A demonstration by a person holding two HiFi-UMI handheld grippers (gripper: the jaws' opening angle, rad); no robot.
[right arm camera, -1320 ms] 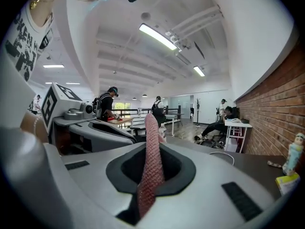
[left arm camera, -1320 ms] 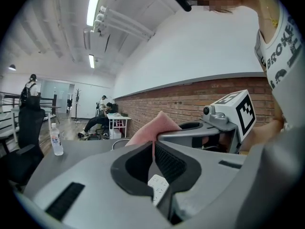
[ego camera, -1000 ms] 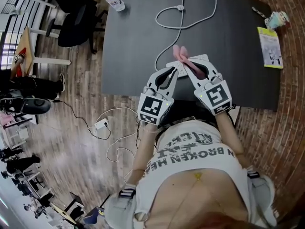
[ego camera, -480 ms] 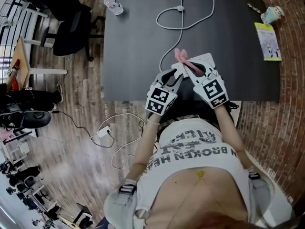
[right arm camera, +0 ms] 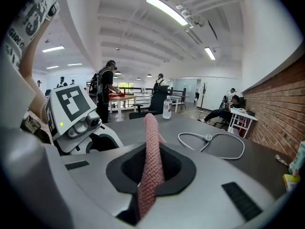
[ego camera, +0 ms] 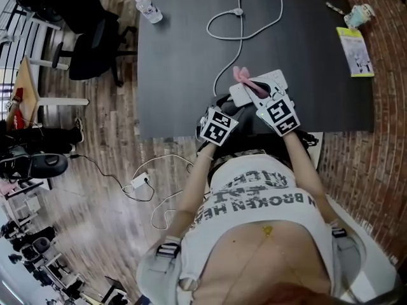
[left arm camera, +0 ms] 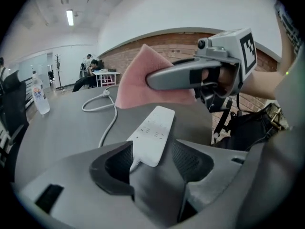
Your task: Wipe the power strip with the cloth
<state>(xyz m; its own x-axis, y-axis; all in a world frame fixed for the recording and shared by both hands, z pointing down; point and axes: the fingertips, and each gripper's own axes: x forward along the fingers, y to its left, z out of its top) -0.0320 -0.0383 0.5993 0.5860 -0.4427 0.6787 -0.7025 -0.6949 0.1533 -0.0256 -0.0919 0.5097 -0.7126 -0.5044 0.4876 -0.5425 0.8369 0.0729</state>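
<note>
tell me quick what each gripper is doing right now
Left gripper: open, jaws have just been opening; the end of the white plastic power strip lies between them, ungripped.
Right gripper: shut on the pink knitted cloth.

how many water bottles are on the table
1. The water bottle stands at the far left corner of the table; none other shows, though part of the near edge is hidden.
</note>
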